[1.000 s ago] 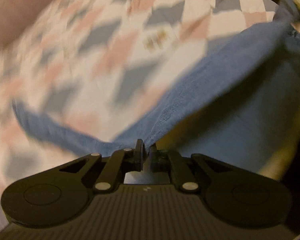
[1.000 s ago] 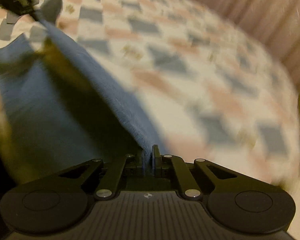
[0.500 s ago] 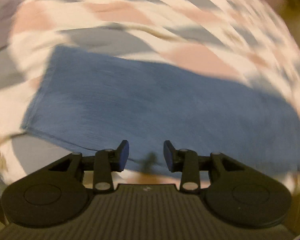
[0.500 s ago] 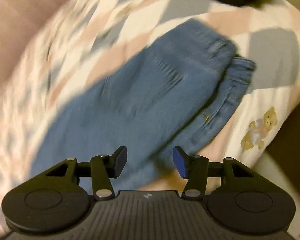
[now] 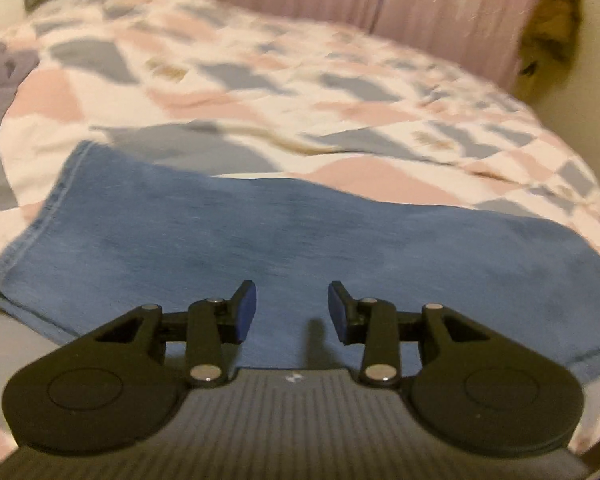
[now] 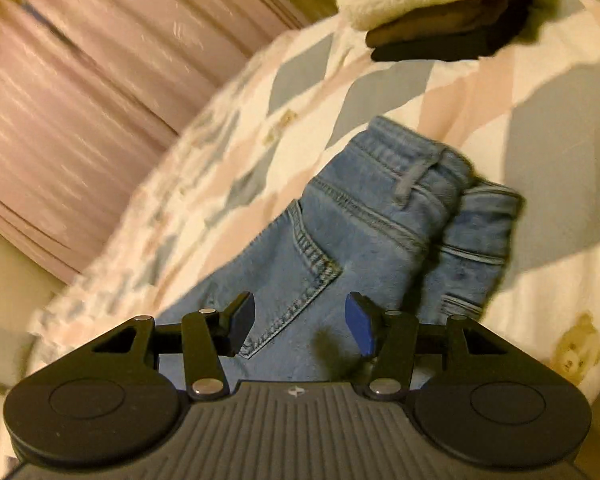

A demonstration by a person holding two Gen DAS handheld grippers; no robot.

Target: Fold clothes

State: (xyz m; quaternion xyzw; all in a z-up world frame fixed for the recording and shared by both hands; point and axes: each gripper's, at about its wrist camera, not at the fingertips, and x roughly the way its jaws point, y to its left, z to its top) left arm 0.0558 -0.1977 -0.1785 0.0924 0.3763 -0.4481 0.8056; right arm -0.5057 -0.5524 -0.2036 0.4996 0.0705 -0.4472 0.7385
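Right, the jeans [image 5: 260,240] lie flat on the quilt [image 5: 340,92], doubled leg on leg, and both my left gripper [image 5: 292,312] and right gripper [image 6: 300,322] hang over them spread wide, empty. For the next fold I'd pinch the hem [image 5: 28,248] and waistband [image 6: 404,176] edges through every layer, lifting evenly.

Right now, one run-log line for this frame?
left gripper: open, empty | right gripper: open, empty | jeans: flat on bed

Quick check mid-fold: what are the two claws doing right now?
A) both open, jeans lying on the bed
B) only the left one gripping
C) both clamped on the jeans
A: the left claw and right claw both gape empty above the jeans, which lie flat on the quilt.
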